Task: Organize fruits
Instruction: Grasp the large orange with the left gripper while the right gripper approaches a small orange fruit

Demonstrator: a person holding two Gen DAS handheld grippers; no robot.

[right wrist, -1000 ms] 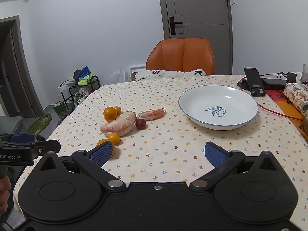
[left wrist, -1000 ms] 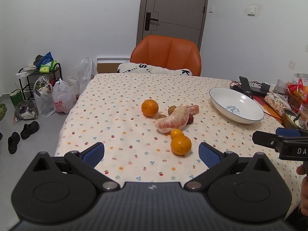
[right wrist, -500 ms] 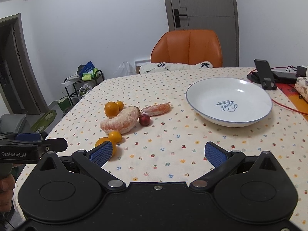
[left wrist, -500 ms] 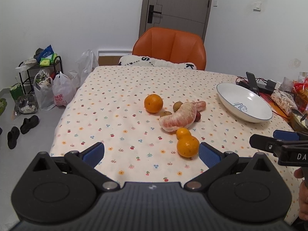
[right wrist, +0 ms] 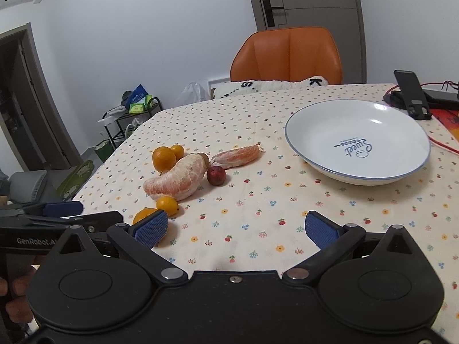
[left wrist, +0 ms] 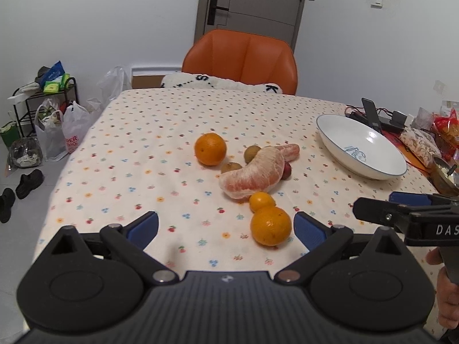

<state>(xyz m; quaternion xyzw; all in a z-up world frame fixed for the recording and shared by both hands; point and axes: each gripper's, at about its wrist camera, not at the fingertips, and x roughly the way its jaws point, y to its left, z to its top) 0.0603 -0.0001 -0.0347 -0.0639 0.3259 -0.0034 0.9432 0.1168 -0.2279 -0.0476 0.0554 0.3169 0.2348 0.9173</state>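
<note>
Both grippers, left [left wrist: 225, 228] and right [right wrist: 236, 228], hover spread and empty over a table [left wrist: 137, 154] where a firm, round, likely rolling orange [left wrist: 270, 226] lies nearest, best pinched across its middle.

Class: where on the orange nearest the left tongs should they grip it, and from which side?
Grip the nearest orange across its widest middle, coming from the near table edge. It is round, so the open left tongs can straddle it; the small orange touches only its far side.
</note>
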